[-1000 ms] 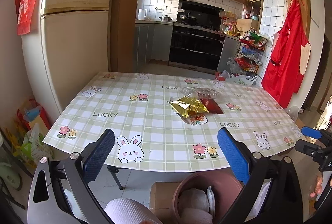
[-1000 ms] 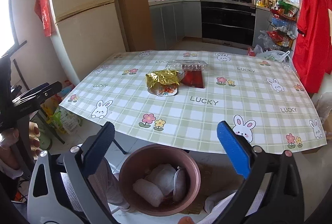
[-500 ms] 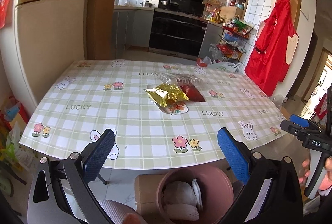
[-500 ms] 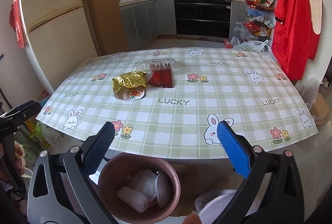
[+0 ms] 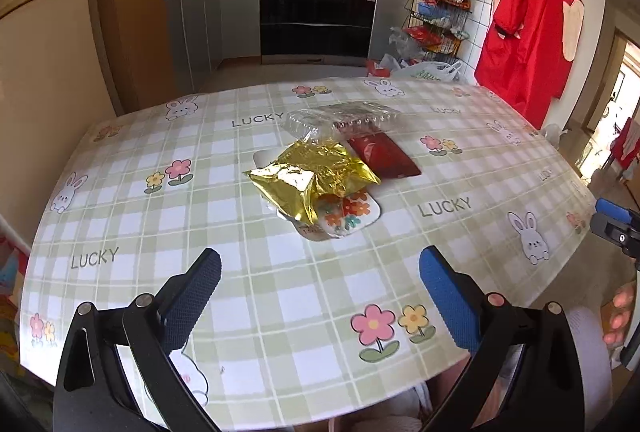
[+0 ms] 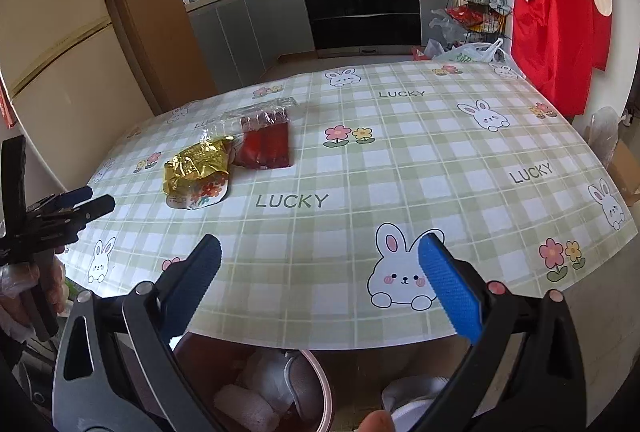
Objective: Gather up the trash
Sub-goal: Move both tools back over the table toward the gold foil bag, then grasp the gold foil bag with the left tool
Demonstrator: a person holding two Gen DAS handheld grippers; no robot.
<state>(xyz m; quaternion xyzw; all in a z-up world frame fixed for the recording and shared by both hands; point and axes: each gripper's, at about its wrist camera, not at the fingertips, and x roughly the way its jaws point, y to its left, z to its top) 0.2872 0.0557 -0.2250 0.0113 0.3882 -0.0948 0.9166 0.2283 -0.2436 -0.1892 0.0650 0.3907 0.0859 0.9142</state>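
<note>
Both grippers are spread wide with nothing between the pads. The left gripper sits at the bottom of its own view, hovering over the near part of the table, which wears a green checked cloth with bunnies, flowers and "LUCKY" printed on it. The right gripper fills the bottom of its view too, held above the table's near edge.

The trash sits in a little cluster at the middle of the left view, well apart from both tools. A crumpled gold foil bag lies on top of a flat white wrapper with flower print. Just beside it to the right is a red packet, and behind those, toward the top of the frame, a clear plastic tray overlaps the red packet's far end. In the right view the same bunch shows up at centre left.

Lower centre in the right view, under the table edge, there's a pinkish-brown bin with some white crumpled stuff already in it.

Background, upper part of both frames: a black oven, grey cabinets, a wire rack of groceries, and a red apron hanging at upper right.
</note>
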